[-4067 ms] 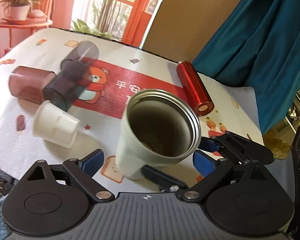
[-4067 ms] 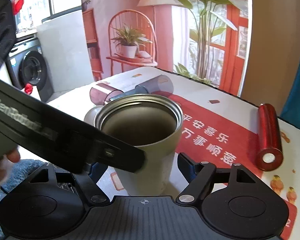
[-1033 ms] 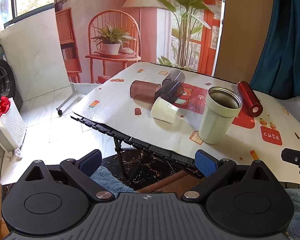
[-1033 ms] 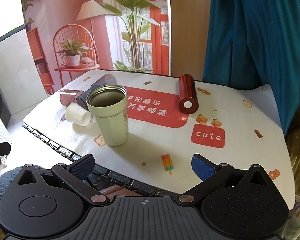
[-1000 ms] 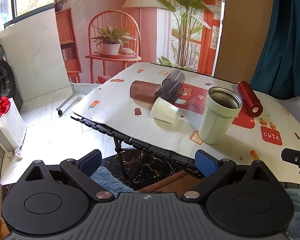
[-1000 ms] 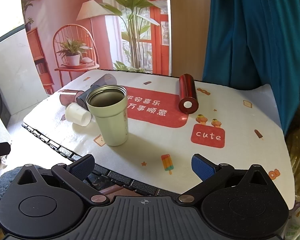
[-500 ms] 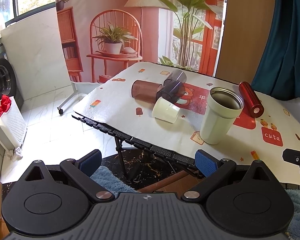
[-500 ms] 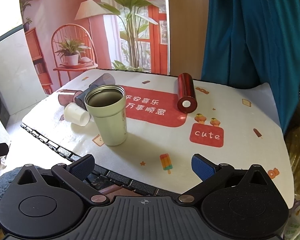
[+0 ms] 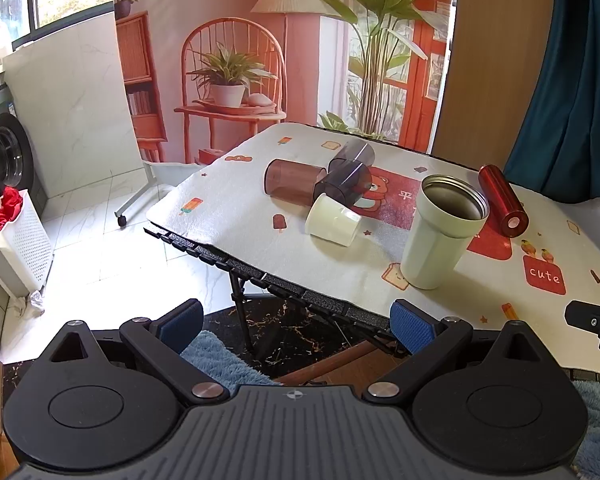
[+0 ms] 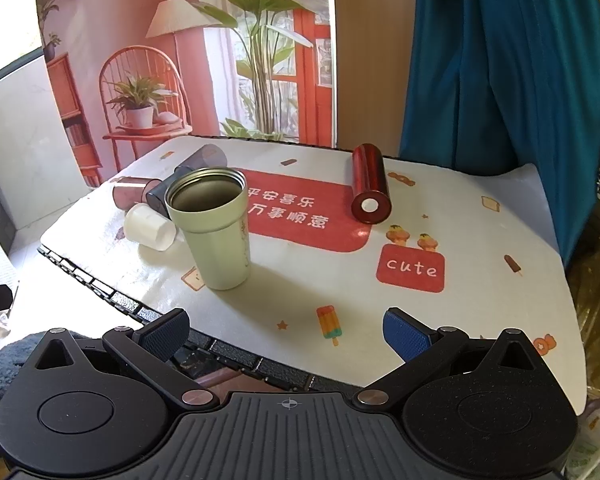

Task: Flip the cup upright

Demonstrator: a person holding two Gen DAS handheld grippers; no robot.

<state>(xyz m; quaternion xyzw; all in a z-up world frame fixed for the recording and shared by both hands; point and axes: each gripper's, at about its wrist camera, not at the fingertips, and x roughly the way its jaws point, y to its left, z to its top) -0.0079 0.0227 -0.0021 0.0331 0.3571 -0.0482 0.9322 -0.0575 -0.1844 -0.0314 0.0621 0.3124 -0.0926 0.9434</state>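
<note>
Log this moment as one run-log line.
pale green metal-rimmed cup upright on table | left gripper open, clear | right gripper open, clear | other cups lying

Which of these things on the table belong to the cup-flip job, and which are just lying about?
Job:
pale green cup, standing upright, mouth up
left gripper, open, empty
right gripper, open, empty

Lying about:
white cup, on its side
red bottle, on its side
brown tumbler, on its side
dark tumbler, on its side
</note>
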